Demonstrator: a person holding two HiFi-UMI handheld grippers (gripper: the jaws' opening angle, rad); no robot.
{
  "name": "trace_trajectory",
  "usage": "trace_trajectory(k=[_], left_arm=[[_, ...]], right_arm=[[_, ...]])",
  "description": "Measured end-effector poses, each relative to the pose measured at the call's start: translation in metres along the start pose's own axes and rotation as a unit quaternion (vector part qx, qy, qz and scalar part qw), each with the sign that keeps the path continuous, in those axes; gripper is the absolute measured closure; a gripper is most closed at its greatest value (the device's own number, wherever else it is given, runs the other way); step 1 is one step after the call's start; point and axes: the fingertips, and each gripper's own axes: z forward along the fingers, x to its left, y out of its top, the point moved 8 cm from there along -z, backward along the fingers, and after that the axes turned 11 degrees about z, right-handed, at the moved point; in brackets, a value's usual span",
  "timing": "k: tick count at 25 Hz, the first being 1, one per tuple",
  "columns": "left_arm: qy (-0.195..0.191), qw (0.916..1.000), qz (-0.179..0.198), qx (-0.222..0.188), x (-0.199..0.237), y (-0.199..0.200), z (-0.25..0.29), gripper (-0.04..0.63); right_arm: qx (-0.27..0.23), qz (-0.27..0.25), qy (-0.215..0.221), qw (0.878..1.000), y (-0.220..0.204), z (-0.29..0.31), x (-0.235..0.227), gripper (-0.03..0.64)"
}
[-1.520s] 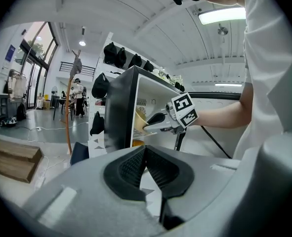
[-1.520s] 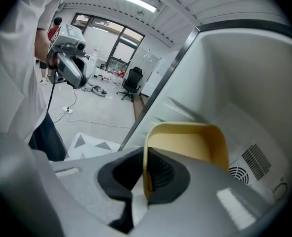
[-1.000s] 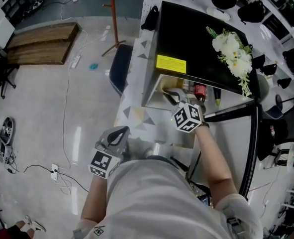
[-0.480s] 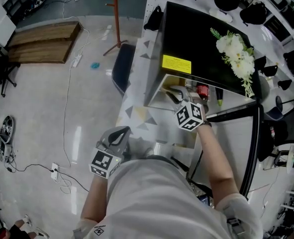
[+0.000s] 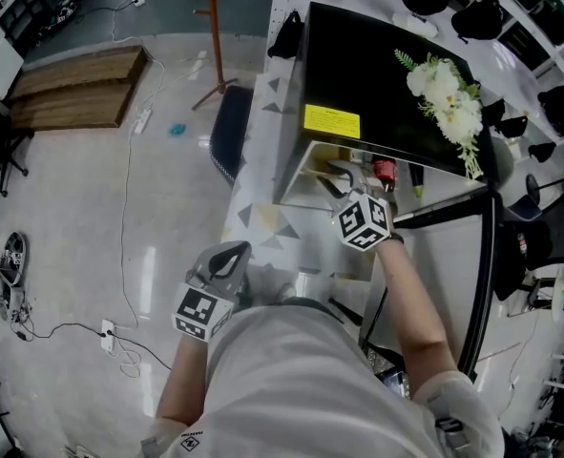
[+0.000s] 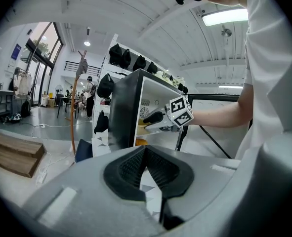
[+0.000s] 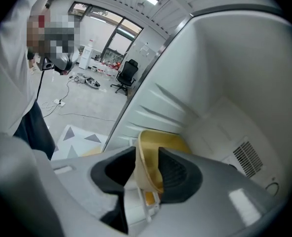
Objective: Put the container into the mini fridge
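Note:
The black mini fridge [image 5: 386, 84] stands open on the patterned counter, its white inside filling the right gripper view. My right gripper [image 5: 335, 176] reaches into it. A yellow container [image 7: 163, 144] stands upright on the fridge floor with its rim between the jaws. The jaws of the right gripper [image 7: 148, 154] are opening; the left pad stands clear of the rim and the right pad is close beside it. My left gripper [image 5: 226, 254] hangs low at my left side, away from the fridge. The left gripper [image 6: 146, 149] is shut on nothing.
White flowers [image 5: 449, 98] lie on the fridge top. Bottles [image 5: 384, 172] stand at the right of the opening, and the fridge door [image 5: 444, 218] swings out to the right. A blue chair [image 5: 229, 132], a red coat stand [image 5: 215, 36] and a wooden platform [image 5: 76, 84] are on the floor to the left.
The right gripper has edged slightly further into the fridge opening. The left gripper has stayed where it was.

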Motion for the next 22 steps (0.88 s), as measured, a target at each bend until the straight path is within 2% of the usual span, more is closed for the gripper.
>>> trace_trajectory(k=[6, 10, 15, 22], left_arm=[[-0.031, 0.9994, 0.012, -0.005, -0.001, 0.007, 0.014, 0.588], [-0.056, 0.9983, 0.018, -0.007, -0.002, 0.011, 0.027, 0.588], [-0.101, 0.9943, 0.033, -0.01, -0.008, 0.016, 0.048, 0.588], [-0.165, 0.9848, 0.053, -0.017, -0.028, 0.028, 0.076, 0.588]], right_arm=[[-0.027, 0.052, -0.03, 0.998, 0.0, -0.022, 0.001, 0.483], [-0.063, 0.112, -0.065, 0.99, 0.002, -0.047, 0.0, 0.503], [-0.115, 0.18, -0.096, 0.972, 0.002, -0.087, 0.01, 0.523], [-0.159, 0.279, -0.13, 0.938, -0.014, -0.137, 0.031, 0.575]])
